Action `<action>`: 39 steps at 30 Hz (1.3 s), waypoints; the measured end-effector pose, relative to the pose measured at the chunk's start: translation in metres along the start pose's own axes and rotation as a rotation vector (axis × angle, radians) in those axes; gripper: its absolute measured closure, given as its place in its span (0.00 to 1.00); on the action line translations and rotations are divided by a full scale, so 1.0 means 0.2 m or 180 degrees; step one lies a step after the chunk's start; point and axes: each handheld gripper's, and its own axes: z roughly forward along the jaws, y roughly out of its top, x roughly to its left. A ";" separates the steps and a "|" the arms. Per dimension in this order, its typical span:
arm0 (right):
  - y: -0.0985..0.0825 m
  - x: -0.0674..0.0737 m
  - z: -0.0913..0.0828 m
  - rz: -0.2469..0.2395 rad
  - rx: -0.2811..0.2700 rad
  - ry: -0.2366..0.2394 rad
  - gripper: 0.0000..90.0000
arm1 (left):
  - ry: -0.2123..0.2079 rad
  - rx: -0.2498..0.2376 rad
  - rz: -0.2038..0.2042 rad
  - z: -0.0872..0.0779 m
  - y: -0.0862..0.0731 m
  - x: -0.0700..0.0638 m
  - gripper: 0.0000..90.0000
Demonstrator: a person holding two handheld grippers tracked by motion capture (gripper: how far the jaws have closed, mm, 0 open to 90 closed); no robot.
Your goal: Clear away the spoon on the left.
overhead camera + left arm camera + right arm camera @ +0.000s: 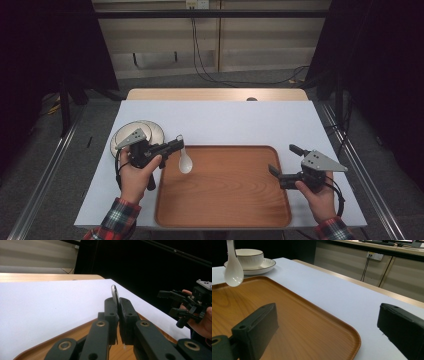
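The left gripper (176, 143) holds a white spoon (185, 161) by the handle, with its jaws pressed flat on both sides of it. In the left gripper view the top of the handle (114, 293) stands up between the two black jaws. The spoon hangs with the bowl down, over the left far part of the wooden tray (260, 215). In the right gripper view the bowl (233, 273) is in the air above the tray (312, 322), not touching it. A grip high on the handle probably lets the bowl reach the tray first when the hand goes down.

The right gripper (283, 160) has its jaws wide apart and holds nothing. It rests at the right edge of the tray, perhaps to keep it steady or only to wait.

Behind the left hand (134, 170), a small bowl (249, 257) stands on a plate (265, 266), on the white table (225, 120) just beside the tray.
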 end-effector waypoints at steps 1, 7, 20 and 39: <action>0.00 0.00 0.00 0.0005 -0.0004 -0.0009 0.03 | -0.0008 0.0001 -0.0010 0.00 0.00 0.00 0.95; 0.00 0.00 0.00 0.0004 0.0007 0.0002 0.03 | -0.0099 0.0030 -0.0013 0.01 -0.02 -0.01 0.95; 0.00 0.00 0.00 0.0001 0.0007 0.0002 0.03 | -0.0206 0.0152 -0.0041 0.03 -0.07 -0.05 0.95; 0.00 0.00 0.00 -0.0017 0.0020 0.0013 0.03 | -0.0311 0.0241 -0.0051 0.04 -0.12 -0.08 0.95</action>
